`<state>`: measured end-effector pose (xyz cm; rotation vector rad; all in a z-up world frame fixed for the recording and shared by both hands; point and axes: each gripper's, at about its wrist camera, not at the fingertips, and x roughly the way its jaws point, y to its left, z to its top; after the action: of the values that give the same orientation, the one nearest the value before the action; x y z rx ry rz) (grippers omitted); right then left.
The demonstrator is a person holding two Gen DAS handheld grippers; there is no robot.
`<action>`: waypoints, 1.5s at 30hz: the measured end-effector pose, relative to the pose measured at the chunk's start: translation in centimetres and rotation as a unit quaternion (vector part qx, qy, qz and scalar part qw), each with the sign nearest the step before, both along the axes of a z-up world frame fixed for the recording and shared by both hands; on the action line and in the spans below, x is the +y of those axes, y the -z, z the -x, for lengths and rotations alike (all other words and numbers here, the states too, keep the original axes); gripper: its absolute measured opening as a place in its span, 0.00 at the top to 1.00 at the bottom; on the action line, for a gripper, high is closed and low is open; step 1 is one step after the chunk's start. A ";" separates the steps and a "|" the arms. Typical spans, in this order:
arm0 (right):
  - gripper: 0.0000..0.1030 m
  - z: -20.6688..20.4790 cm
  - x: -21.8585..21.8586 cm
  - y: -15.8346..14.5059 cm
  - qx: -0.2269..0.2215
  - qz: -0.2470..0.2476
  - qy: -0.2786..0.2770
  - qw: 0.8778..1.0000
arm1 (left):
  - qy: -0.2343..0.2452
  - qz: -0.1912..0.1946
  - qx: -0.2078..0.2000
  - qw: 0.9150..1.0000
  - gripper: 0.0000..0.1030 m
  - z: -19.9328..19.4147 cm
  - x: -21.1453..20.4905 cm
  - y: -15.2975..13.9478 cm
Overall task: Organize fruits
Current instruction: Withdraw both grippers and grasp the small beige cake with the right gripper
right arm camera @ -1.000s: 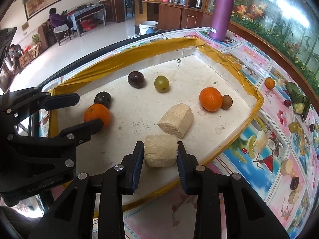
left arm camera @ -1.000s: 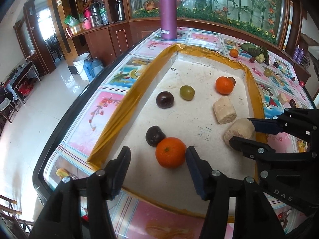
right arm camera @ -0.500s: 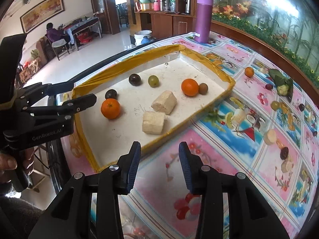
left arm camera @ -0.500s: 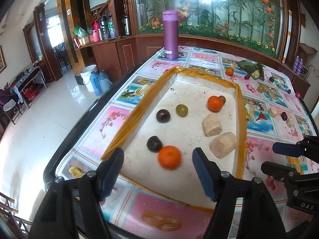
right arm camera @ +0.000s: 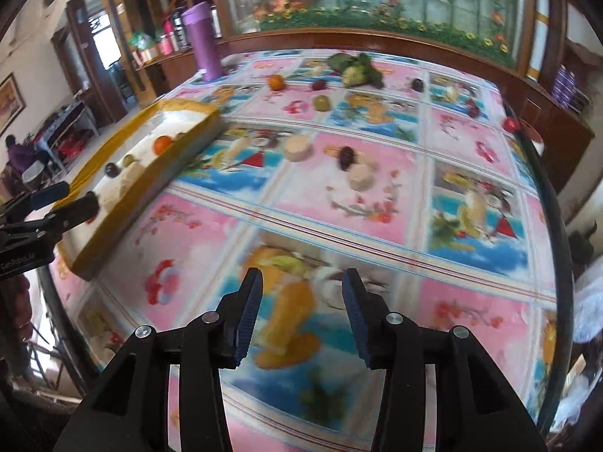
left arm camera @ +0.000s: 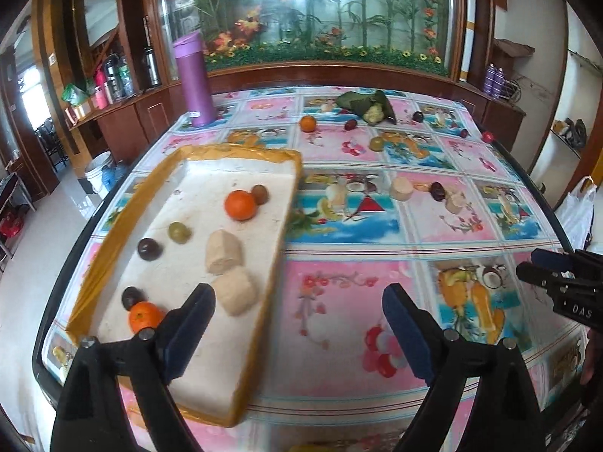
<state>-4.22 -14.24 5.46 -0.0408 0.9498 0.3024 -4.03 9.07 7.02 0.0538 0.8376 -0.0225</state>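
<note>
A white tray with a yellow rim (left arm camera: 280, 241) lies at the table's left and holds two oranges (left arm camera: 240, 205), dark plums (left arm camera: 149, 249), a green fruit (left arm camera: 179, 232), a kiwi and two beige chunks (left arm camera: 223, 251). Loose fruit lies on the tablecloth: an orange (left arm camera: 308, 123), a plum (left arm camera: 437, 191), beige pieces (left arm camera: 400, 188) and a green fruit (right arm camera: 321, 102). My left gripper (left arm camera: 297, 320) is open and empty above the tray's near right edge. My right gripper (right arm camera: 301, 303) is open and empty above the near tablecloth.
A purple flask (left arm camera: 194, 80) stands at the far left of the table. A leaf-wrapped bundle (left arm camera: 367, 107) lies at the far edge. A small red fruit (right arm camera: 511, 124) sits by the right edge. A wooden counter and glass wall run behind.
Both grippers have pulled back and swung right, away from the tray. The right gripper let go of the beige chunk, which now lies in the tray. The left jaws have opened wider.
</note>
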 end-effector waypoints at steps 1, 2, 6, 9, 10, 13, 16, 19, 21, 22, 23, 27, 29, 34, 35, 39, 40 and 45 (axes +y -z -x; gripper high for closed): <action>0.58 -0.2 -1.4 0.0 0.001 0.002 0.015 1.000 | 0.009 0.003 0.003 1.000 0.08 -0.2 -0.8 0.0; 0.58 -0.5 -2.4 0.0 0.002 0.002 0.025 1.000 | 0.017 0.006 0.004 1.000 0.08 -0.3 -1.5 0.1; 0.58 -2.5 -4.9 -0.3 -0.004 -0.010 0.042 0.999 | 0.041 0.005 0.014 0.999 0.08 -1.5 -4.1 0.3; 0.54 -4.6 -4.4 -0.3 -0.007 -0.026 0.020 0.999 | 0.040 0.000 0.037 0.999 0.08 -2.8 -5.1 0.8; 0.54 -5.3 -3.8 -0.1 -0.008 -0.030 0.010 0.999 | 0.038 0.001 0.046 0.998 0.08 -3.2 -5.2 1.1; 0.53 -8.1 -1.8 0.9 -0.001 -0.043 -0.021 0.999 | 0.027 -0.001 0.063 0.998 0.08 -4.1 -5.3 1.6; 0.53 -10.3 -0.3 2.4 0.009 -0.038 -0.037 0.999 | 0.020 -0.007 0.067 0.998 0.08 -5.3 -5.2 1.8; 0.54 -11.4 0.4 3.7 0.013 -0.041 -0.049 0.998 | 0.017 -0.007 0.067 0.998 0.08 -6.8 -5.2 1.9; 0.62 -11.6 0.8 3.7 0.001 -0.037 -0.061 0.997 | 0.017 -0.001 0.069 0.998 0.08 -8.1 -5.4 2.0; 0.66 -11.6 1.0 3.7 -0.006 -0.026 -0.066 0.997 | 0.016 0.003 0.071 0.997 0.08 -8.9 -5.6 2.1; 0.75 -11.6 1.3 3.8 -0.009 -0.016 -0.073 0.997 | 0.016 0.008 0.075 0.997 0.08 -9.7 -5.8 2.3; 0.75 -11.3 1.3 3.5 -0.028 0.001 -0.085 0.996 | 0.022 0.029 0.086 0.996 0.08 -12.6 -7.1 3.3; 0.75 -11.1 0.5 3.1 -0.029 -0.011 -0.078 0.996 | 0.025 0.029 0.086 0.996 0.08 -13.9 -8.0 3.8; 0.75 -10.8 -1.0 3.0 -0.019 -0.026 -0.064 0.997 | 0.051 0.016 0.090 0.995 0.37 -16.2 -10.2 5.1; 0.75 -10.8 -1.3 3.0 -0.016 -0.030 -0.062 0.998 | 0.055 0.013 0.093 0.994 0.45 -16.6 -10.5 5.5; 0.75 -10.5 -1.9 2.9 -0.014 -0.041 -0.053 0.998 | 0.064 0.017 0.078 0.995 0.70 -16.8 -10.6 5.5; 0.75 -10.4 -2.0 2.7 -0.015 -0.043 -0.051 0.998 | 0.065 0.033 0.084 0.994 0.70 -16.8 -10.3 5.5; 0.75 -9.5 -2.0 1.9 -0.023 -0.046 -0.044 0.998 | 0.055 0.070 0.089 0.992 0.70 -15.1 -8.9 4.7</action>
<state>5.28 -16.25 3.57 -0.0049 0.8879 0.4257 11.06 0.20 2.32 -0.0337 1.0086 -0.1926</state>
